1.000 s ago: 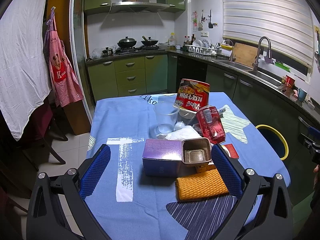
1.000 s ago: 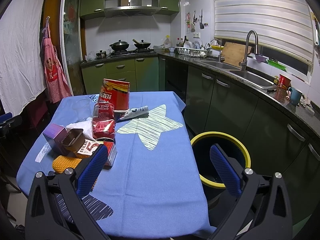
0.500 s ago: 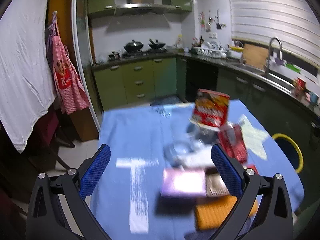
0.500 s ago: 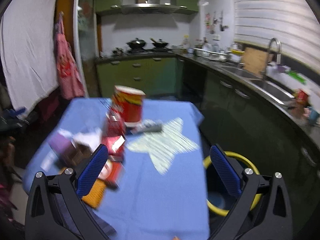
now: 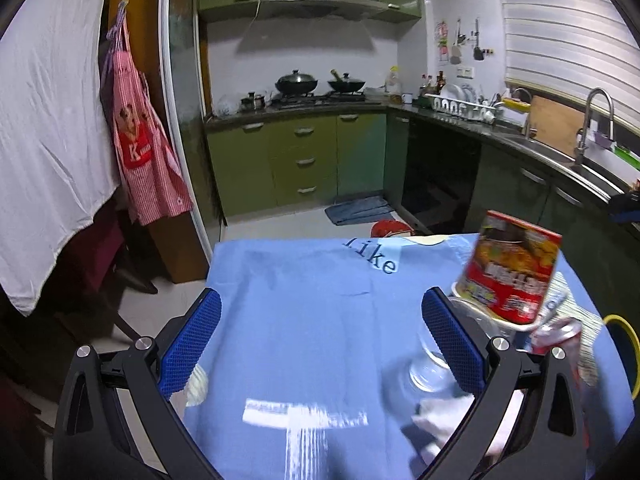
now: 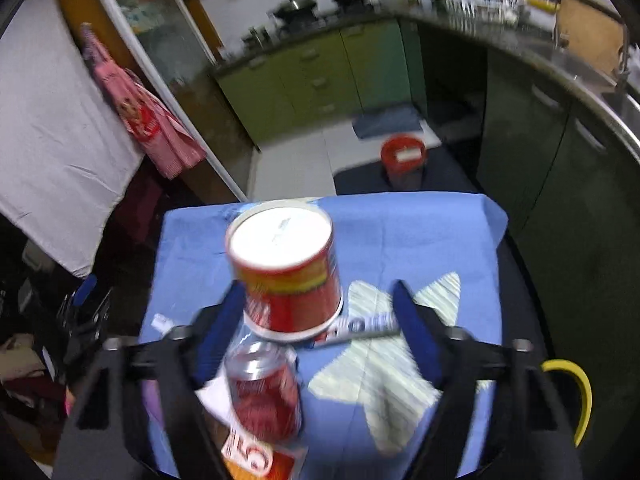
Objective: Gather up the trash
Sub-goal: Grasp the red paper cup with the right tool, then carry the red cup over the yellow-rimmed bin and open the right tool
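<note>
Right wrist view alone shows the white base of the inverted red paper noodle cup (image 6: pixel 286 276), between the closing, not yet touching fingers of the right gripper (image 6: pixel 316 320); red drink can (image 6: pixel 262 390) at 7 o'clock. Left gripper (image 5: pixel 320 344) fingers gape over bare blue-clothed tabletop (image 5: pixel 296 300); cup at 2 o'clock, yellow-rimmed bin (image 5: pixel 624 340) beyond the right edge

A home kitchen; green cabinets (image 5: pixel 304 160) line the far wall beneath a range hood (image 5: pixel 316 2), with two woks (image 5: pixel 296 82) on the stove; a dish rack (image 5: pixel 460 106) and sink faucet (image 5: pixel 596 120) stand along the right counter; an apron (image 5: pixel 140 152) hangs at left.
</note>
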Available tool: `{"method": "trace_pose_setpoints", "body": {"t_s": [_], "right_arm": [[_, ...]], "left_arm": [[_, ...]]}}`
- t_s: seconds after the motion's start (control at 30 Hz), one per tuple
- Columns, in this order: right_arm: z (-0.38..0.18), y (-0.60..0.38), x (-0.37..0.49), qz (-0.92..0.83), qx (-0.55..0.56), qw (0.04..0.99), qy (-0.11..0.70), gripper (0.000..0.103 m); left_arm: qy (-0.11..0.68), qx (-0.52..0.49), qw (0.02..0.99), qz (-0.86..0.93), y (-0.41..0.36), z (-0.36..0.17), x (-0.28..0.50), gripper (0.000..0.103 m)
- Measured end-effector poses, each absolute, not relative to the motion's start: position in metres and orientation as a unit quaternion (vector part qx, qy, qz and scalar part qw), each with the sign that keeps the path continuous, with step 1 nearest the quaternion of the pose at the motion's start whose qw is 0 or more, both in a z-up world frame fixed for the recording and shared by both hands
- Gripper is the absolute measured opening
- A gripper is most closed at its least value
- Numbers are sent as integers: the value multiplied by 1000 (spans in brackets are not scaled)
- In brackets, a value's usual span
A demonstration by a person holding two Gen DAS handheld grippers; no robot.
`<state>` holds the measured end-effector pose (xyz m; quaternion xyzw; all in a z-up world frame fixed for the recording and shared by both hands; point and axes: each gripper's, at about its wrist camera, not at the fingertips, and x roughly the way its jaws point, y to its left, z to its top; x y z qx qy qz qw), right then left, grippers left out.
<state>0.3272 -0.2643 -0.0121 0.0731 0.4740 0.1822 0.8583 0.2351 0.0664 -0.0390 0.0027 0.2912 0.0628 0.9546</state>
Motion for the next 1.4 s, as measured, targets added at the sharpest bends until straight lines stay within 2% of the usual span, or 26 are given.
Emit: {"method": "trace_pose_setpoints", "body": {"t_s": [0.03,0.1,0.23,0.87,0.9,0.93,1.0,1.17,1.4], "right_arm": [[-17,-258,344,174,66,852,490,43],[-28,-246,369,160,47,838,519,33],[-41,-227,401,143,21,819,556,18],[-71,-205,435,125,18,784,608,17],[-72,-205,435,126,20,783,609,15],[-73,-206,435,127,25,783,609,8],[-74,-208,434,126,27,783,609,4],[-72,-206,427,124,15,793,596,4],[-41,-210,417,124,10,819,561,4]], "left_arm": [[295,1,953,64,68,-44,241,99],[300,-3,952,60,71,-53,250,99],[309,-5,950,53,77,-64,259,99],[321,-8,947,25,68,-75,253,99],[321,-7,947,24,67,-75,253,99],[321,-7,947,23,67,-75,253,99],[322,-5,946,21,65,-76,253,99],[321,-7,947,20,66,-76,251,99],[322,-10,946,21,69,-76,248,99]]}}
